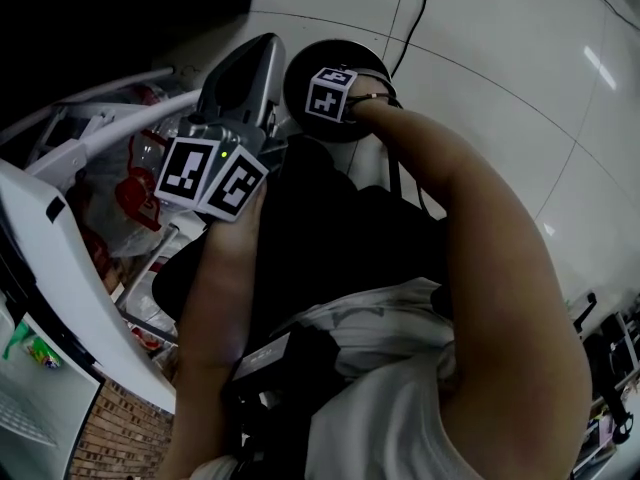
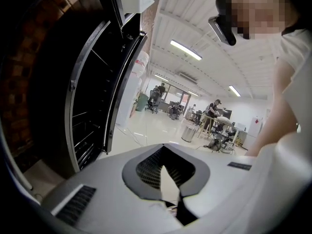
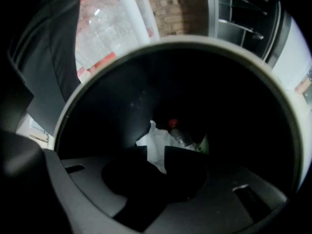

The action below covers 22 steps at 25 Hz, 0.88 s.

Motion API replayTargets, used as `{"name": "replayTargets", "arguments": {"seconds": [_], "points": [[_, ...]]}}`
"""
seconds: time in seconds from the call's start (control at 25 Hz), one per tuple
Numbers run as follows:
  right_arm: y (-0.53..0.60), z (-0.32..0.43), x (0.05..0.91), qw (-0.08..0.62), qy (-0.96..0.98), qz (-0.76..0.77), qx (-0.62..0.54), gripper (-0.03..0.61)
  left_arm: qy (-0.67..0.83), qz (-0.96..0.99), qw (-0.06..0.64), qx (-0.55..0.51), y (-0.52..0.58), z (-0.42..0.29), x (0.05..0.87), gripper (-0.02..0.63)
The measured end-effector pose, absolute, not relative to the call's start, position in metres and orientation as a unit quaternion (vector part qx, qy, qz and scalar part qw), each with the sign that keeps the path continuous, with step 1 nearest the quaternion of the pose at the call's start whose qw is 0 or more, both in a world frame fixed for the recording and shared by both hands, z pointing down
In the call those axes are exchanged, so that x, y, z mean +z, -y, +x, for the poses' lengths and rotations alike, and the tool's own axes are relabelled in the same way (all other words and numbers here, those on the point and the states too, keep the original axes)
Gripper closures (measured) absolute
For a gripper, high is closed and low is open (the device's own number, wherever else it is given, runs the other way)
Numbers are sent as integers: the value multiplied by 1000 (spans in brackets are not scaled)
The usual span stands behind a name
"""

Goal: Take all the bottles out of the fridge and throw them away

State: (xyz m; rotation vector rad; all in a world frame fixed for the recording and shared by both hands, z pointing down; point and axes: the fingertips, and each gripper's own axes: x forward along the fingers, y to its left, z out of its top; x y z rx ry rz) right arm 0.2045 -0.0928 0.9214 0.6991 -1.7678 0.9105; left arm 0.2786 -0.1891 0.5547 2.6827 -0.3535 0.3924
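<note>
A bottle (image 3: 181,134) with a red cap is seen lying on its side at the bottom of the bin (image 3: 195,40), on some crumpled white paper (image 3: 155,145). In the right gripper view the cap is up-left and the body runs down-right. It's placed straight below the right gripper (image 3: 156,152), just past the jaw gap and a touch to the right of it, well down inside. The jaws there are parted a bit with nothing pinched, and only the paper is seen through the gap. So that bottle can be counted as binned, not held. Nothing else can be made out in the bin, it's too dark.

On the left gripper (image 2: 164,168) the tips are brought together with nothing between them. It's pointed roughly level toward the open room, with the dark wire racks (image 2: 92,106) off to its left.

Outside the rim, some clear plastic (image 3: 105,35) with red on it is seen behind a white bar — could be more bottles, hard to tell. In the head view that stuff lies at the left by the white fridge door (image 1: 60,278), near the left gripper, while the right one is held over the bin. So the next grab is probably better done by the left one — its jaws would need to be opened first.
</note>
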Motion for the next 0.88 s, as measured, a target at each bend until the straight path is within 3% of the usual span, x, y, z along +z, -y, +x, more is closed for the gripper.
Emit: {"name": "replayTargets", "arguments": {"seconds": [0.36, 0.64, 0.88], "points": [[125, 216, 824, 405, 777, 350, 332, 575, 125, 964, 194, 132, 189, 282, 552, 612], [134, 249, 709, 304, 800, 419, 303, 575, 100, 978, 157, 94, 176, 291, 517, 612], [139, 290, 621, 261, 806, 478, 232, 575, 71, 992, 100, 28, 157, 307, 439, 612]]}}
